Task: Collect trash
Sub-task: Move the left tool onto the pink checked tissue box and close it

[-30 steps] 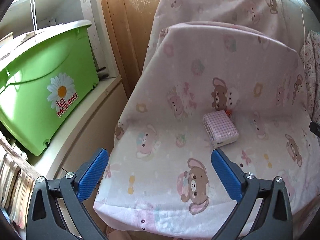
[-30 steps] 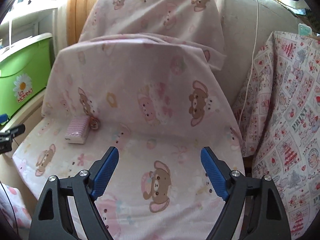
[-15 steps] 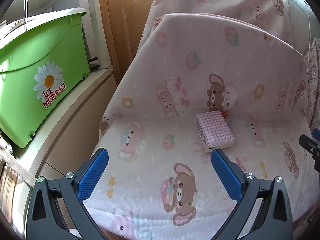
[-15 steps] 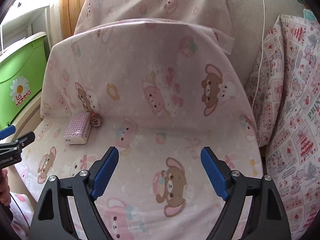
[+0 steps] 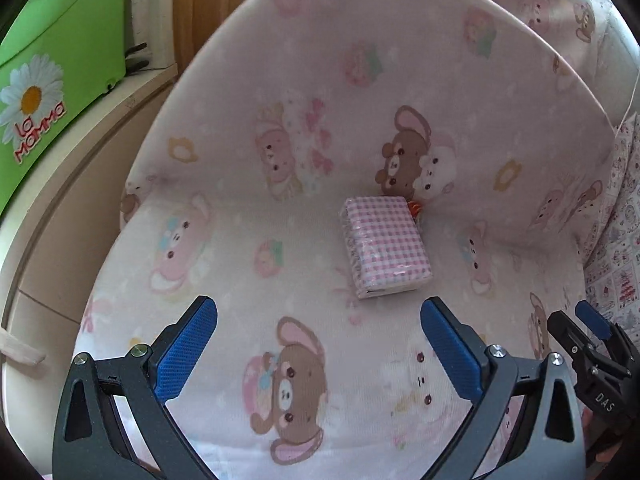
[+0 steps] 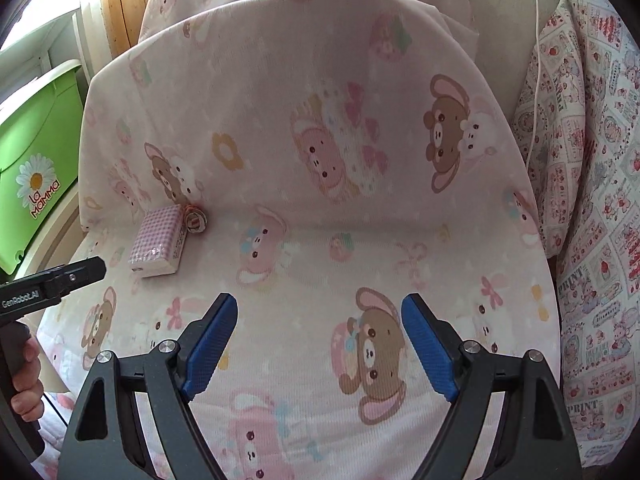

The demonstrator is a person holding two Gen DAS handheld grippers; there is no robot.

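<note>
Where seat meets backrest: checked tissue pack (image 5: 385, 246), small wrapper (image 6: 195, 219) touching.
Left gripper (image 5: 318, 346): fingers spread, empty.
Right gripper (image 6: 318, 346): fingers spread, empty.

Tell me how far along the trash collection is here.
Nothing looks collected. Both the left gripper and right gripper are open and empty. The checkered tissue pack and the small crumpled wrapper beside it lie on the seat cover, left to pick up.

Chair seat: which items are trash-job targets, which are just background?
Likely job:
- small crumpled wrapper, wedged at the seat crease
- left gripper, open
- right gripper, open

Just there:
- pink checked tissue pack, touching the wrapper; possibly not trash
- green La Mamma bin
- patterned cushion
- bear-print chair cover
</note>
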